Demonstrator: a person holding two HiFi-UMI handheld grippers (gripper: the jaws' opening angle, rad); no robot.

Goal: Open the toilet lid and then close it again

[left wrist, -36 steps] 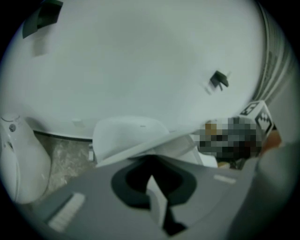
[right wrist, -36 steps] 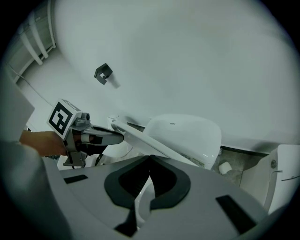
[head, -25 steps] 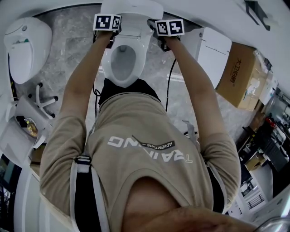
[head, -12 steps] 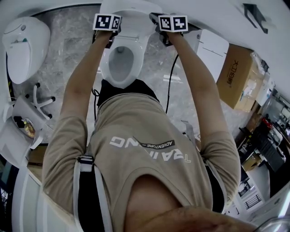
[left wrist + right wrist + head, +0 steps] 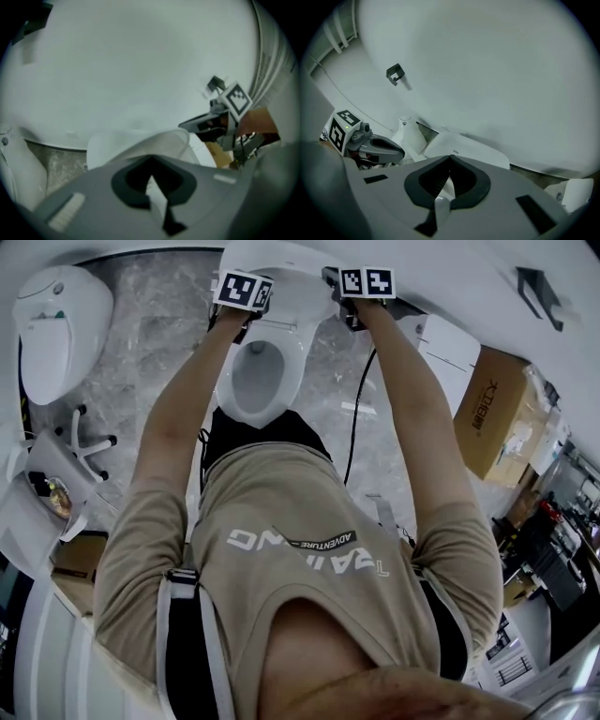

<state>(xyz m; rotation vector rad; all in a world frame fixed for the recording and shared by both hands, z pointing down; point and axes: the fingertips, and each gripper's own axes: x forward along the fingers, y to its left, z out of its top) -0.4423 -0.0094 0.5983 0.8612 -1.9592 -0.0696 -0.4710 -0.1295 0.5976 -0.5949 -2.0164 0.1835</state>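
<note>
The white toilet [image 5: 262, 371] stands below me, its seat down and the bowl open. Its lid [image 5: 281, 259] is raised at the back, against the wall. The lid's curved top edge [image 5: 140, 140] shows just beyond my left gripper [image 5: 150, 161], which is shut with nothing held. That gripper's marker cube [image 5: 242, 289] hovers at the lid's left side. My right gripper [image 5: 450, 158] also looks shut and empty, with the lid [image 5: 464, 150] just past its tips. Its marker cube [image 5: 367, 281] sits to the right of the lid, near the wall.
A second white toilet [image 5: 56, 334] stands at the far left with a chair base [image 5: 84, 442] below it. At the right stand a white unit [image 5: 450, 352] and a cardboard box [image 5: 502, 413]. A black cable [image 5: 356, 418] crosses the marble floor. A dark bracket [image 5: 395, 73] hangs on the wall.
My right gripper has moved away from the seat's right side toward the wall. The left gripper has rolled a little and stayed beside the lid.
</note>
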